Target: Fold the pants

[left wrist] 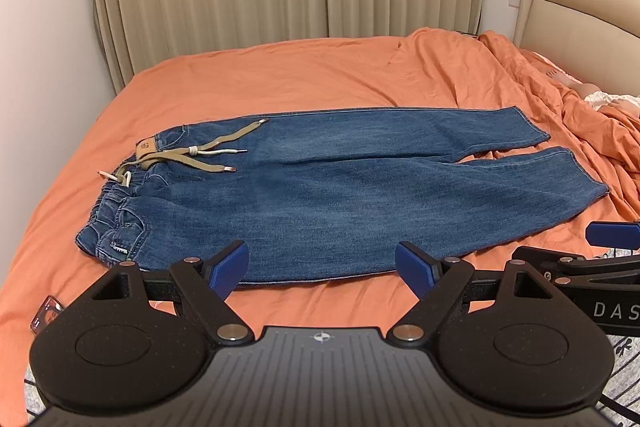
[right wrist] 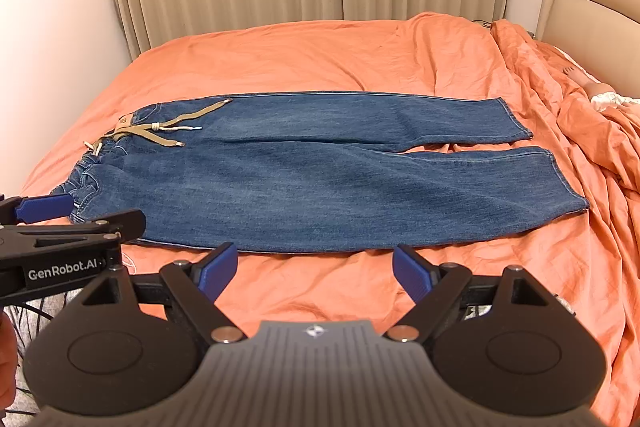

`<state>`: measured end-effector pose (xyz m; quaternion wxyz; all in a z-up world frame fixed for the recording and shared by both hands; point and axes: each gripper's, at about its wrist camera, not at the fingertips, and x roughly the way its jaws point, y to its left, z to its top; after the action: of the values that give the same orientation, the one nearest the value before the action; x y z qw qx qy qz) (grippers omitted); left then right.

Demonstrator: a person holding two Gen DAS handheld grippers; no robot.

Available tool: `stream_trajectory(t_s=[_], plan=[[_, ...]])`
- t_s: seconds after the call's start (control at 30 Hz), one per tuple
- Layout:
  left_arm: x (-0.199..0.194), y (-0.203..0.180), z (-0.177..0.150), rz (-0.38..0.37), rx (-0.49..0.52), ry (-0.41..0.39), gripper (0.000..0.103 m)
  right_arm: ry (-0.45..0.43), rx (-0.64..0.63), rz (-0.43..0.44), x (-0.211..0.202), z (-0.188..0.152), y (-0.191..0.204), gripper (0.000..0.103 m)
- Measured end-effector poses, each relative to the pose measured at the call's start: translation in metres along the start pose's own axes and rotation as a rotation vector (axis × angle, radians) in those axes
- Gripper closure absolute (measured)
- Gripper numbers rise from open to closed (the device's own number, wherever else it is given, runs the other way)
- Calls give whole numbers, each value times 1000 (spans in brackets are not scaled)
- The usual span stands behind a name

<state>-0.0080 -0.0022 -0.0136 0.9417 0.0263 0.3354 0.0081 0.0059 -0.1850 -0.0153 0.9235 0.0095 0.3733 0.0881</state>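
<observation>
Jeans (left wrist: pixel 340 195) lie flat on the bed (left wrist: pixel 304 75), mid-frame in both views, waistband (left wrist: pixel 116 211) at left, two legs running right, hems (left wrist: pixel 576 163) splayed apart at right. We're not on them yet: left tongs (left wrist: pixel 322 267) and right tongs (right wrist: pixel 314 267) both hang wide with nothing between the pads, just short of the near side seam. Handling, as we judge it: denim is soft but fairly heavy and dense, drapes rather than holds shape, not slippery, not fragile; it should drag on the orange sheet, so lift instead of sliding. Best grips look like thick edges: the elastic waistband corner at lower left and the near hem at right, one per tong, then carry the near leg over the far one. Avoid pinching the loose drawstring (left wrist: pixel 208 155); it'll pull free of the fold. View differences: left wrist shows the waistband pocket detail up close, a phone-like item (left wrist: pixel 47 313) at the bed's lower left, and the right tongs' blue pad at its right edge; right wrist shows the near hem more fully and the left tongs' body at its left edge.
</observation>
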Motion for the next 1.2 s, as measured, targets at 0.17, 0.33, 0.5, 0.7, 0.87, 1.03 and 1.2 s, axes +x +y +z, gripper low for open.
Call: stream_trajectory(t_s=[0.17,0.33,0.5,0.7,0.87,1.03,1.2], plan=[[-2,-1,-1,1,0,-2,6,2,-1,-1,0,0,1,22],[-3,-1,0,-1,-3,-1,6,-1,-3,-1,-1,0,1,22],[-4,-1,1,-3,-3,-2,6,-3,-2,-4,-1,-2,0,22],[-7,-1,5,-2,-8,-9,6,-7,-8,-3,-3,-2,0,22],[-8,0,6,-4,-10,-11,6,-11,-8,-2,-5,-2,1,22],[-10,-1,7,-2,-9,-15,6,-15,-12,-3,-7,-3,1,22],[-11,-1,7,-3,-4,-18,6,-19,-11,-4,-8,-3,1,22]])
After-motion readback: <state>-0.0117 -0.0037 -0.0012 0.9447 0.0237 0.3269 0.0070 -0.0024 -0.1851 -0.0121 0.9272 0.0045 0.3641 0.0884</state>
